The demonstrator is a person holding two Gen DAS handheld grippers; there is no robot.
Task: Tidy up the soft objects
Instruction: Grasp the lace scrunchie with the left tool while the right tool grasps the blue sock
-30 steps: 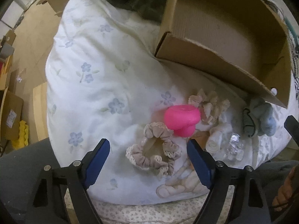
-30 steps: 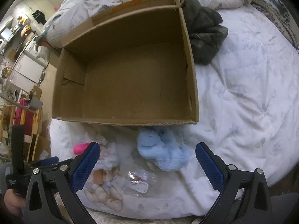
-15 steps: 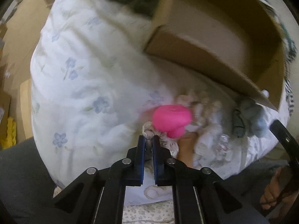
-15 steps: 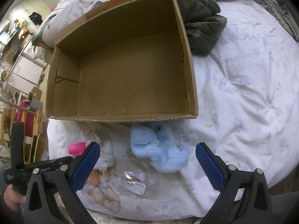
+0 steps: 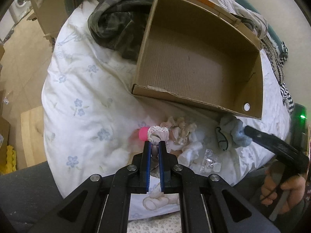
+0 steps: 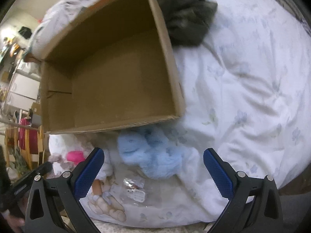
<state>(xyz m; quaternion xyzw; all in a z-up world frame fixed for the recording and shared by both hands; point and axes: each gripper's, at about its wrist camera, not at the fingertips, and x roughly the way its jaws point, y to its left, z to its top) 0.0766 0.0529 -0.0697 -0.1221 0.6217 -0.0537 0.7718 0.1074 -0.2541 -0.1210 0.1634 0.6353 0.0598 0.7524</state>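
My left gripper (image 5: 154,144) is shut on a beige lace scrunchie (image 5: 157,134) and holds it above the bed, in front of a pink soft toy (image 5: 142,133). A second beige scrunchie (image 5: 181,129) and white socks (image 5: 191,148) lie beside it. An open, empty cardboard box (image 5: 196,71) stands behind them on the quilt. My right gripper (image 6: 153,162) is open, its jaws on either side of a fluffy light-blue scrunchie (image 6: 151,153) that lies just before the box (image 6: 108,73). The blue scrunchie also shows in the left wrist view (image 5: 233,132).
A dark camouflage garment (image 5: 118,27) lies left of the box on the white flowered quilt (image 5: 81,89). A small clear plastic packet (image 6: 135,189) lies near the bed's front edge. Wooden floor and cardboard boxes (image 5: 48,9) are off to the left.
My left gripper closed on the beige lace scrunchie and lifted it off the quilt. My right gripper moved closer to the blue scrunchie and stayed open.
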